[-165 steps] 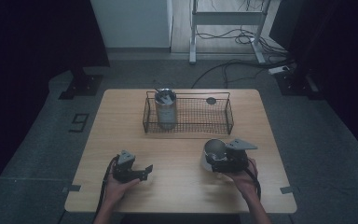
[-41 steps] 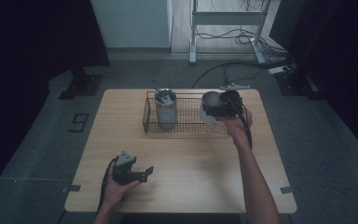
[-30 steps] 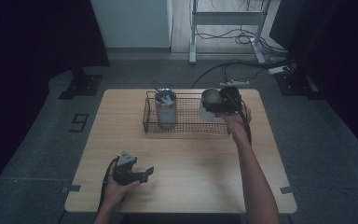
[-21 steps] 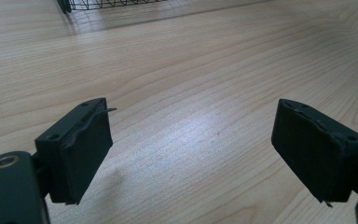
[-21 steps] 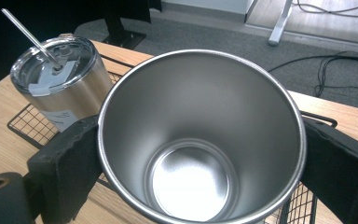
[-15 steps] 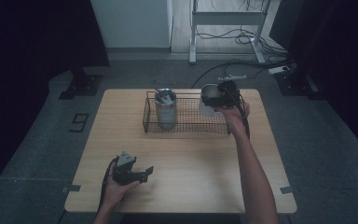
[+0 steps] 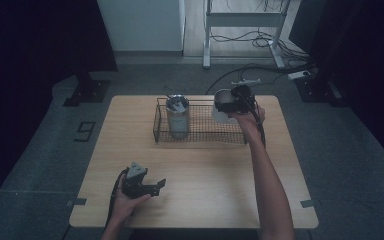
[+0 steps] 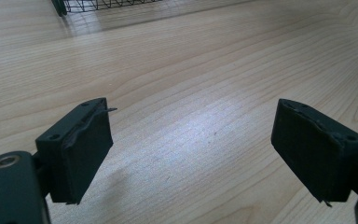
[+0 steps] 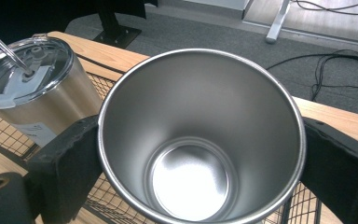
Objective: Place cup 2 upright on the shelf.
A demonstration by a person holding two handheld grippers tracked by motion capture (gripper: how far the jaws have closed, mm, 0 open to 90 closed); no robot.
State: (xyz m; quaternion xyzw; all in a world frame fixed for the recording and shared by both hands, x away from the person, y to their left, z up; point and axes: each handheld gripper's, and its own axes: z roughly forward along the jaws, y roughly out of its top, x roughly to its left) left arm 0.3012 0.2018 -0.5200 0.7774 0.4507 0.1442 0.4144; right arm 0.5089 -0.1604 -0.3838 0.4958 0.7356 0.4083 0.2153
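Note:
My right gripper is shut on an open steel tumbler, holding it upright above the right end of a black wire basket. Its black jaws press the tumbler's sides in the right gripper view, and the cup is hollow inside. A second steel tumbler with a clear lid and a straw stands in the basket's left end. My left gripper rests low over the wooden table near the front left, open with nothing between its fingers.
The basket's near corner lies far ahead of the left gripper. Beyond the table's far edge are grey carpet, cables and a white desk frame. A black stand foot sits at the back left.
My right gripper has carried the open tumbler from the table's front right up to the basket's right end, drifting farther back in the last second. The left gripper has stayed put.

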